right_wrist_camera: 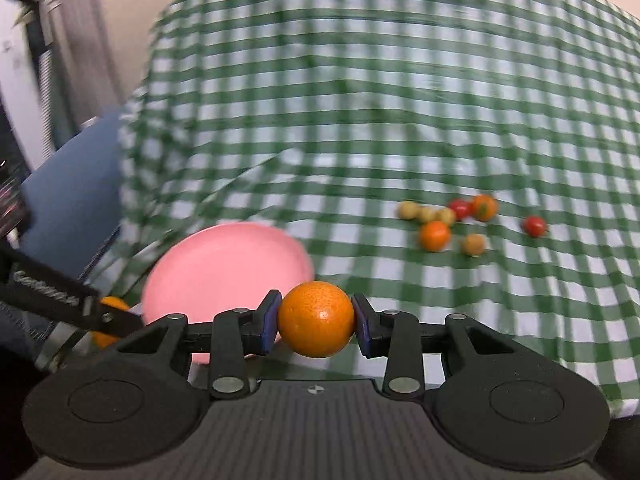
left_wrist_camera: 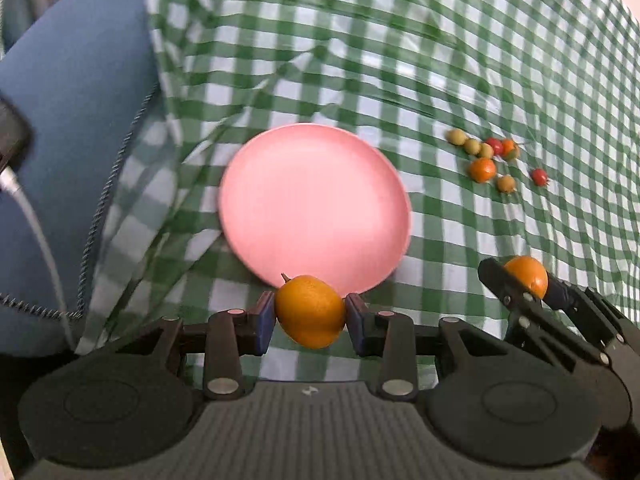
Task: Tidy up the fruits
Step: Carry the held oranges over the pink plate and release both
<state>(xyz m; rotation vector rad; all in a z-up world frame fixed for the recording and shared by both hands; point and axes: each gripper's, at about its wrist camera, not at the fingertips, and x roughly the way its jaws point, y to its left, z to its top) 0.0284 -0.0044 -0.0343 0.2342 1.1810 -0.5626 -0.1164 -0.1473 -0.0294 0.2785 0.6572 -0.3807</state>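
My left gripper is shut on an orange with a short stem, held just in front of the near rim of an empty pink plate. My right gripper is shut on a round orange, held to the right of the same plate. The right gripper with its orange also shows in the left wrist view. The left gripper shows at the left edge of the right wrist view. A cluster of small fruits lies on the cloth to the right of the plate; it also shows in the right wrist view.
A green and white checked cloth with folds covers the table. A blue cushioned seat stands at the left, with a dark phone and a white cable on it. A lone red tomato lies right of the cluster.
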